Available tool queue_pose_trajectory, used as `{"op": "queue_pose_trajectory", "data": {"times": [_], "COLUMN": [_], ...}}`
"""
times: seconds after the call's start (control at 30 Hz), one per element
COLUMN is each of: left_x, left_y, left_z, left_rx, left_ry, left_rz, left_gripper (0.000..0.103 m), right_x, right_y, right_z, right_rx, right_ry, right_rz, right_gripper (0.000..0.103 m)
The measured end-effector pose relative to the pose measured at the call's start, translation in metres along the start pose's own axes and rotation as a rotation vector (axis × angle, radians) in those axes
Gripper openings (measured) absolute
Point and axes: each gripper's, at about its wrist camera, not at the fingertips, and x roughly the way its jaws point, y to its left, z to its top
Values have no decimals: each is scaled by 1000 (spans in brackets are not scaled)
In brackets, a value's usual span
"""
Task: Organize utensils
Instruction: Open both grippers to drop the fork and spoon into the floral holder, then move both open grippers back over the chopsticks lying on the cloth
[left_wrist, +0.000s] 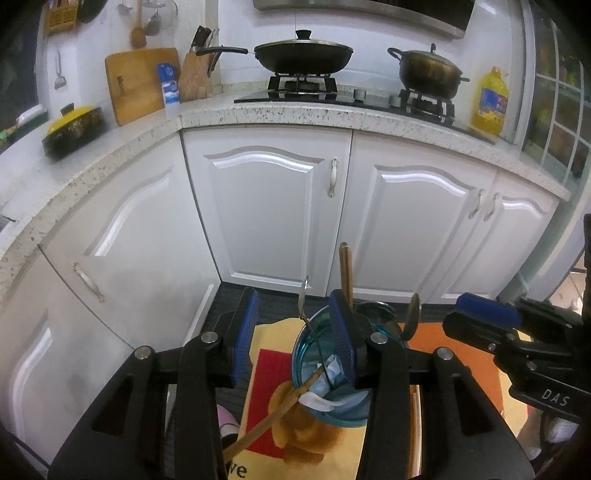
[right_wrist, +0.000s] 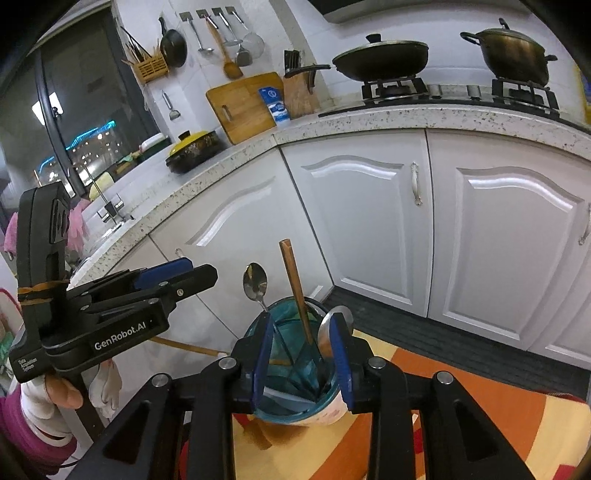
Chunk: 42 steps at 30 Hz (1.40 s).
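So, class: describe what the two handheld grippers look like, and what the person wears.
Both grippers are black, with blue pads on the jaws and silver pivot bolts. The left gripper bears white "GenRobot.AI" lettering and an elastic band; the right gripper shows "DAS". The person wears a white glove and pink sleeve.

Clear blue glass cup (right_wrist: 295, 402), glossy; shiny metal spoon (right_wrist: 255, 282); matt wooden chopsticks (right_wrist: 295, 284); speckled stone tabletop (right_wrist: 369, 118).

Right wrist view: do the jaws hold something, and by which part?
Nothing, it seems: the right gripper has its jaws apart over the blue cup, pressing neither its rim nor the utensils inside.
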Motion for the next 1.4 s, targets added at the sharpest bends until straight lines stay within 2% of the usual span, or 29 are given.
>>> {"op": "queue_pose_trajectory", "data": {"times": [0.07,0.33,0.83,0.9,0.97,1.03,1.17,1.4], "left_x": [-6,-30,-44,-45,-48,-51,-51,-27], "left_y": [-1,-12,-40,-38,-34,-30,-31,-50], "left_z": [-1,-8,-35,-37,-40,-44,-58,-101], "left_rx": [-1,7,0,-17,-46,-66,-67,-49], "left_ry": [-8,-50,-10,-1,6,11,35,150], "left_rz": [-2,-15,-92,-107,-128,-157,-189,-256], "left_gripper": [39,40,40,42,50,55,56,56], "right_x": [-7,-31,-71,-77,-83,-89,-93,-88], "right_y": [0,0,-5,-7,-10,-16,-37,-84], "right_z": [-3,-19,-47,-51,-56,-63,-83,-133], "right_rx": [3,15,33,36,38,44,77,188], "right_ry": [-9,-25,-41,-40,-39,-30,6,106], "right_rz": [-5,-20,-84,-94,-105,-121,-159,-218], "right_gripper": [36,36,40,41,41,42,42,42]}}
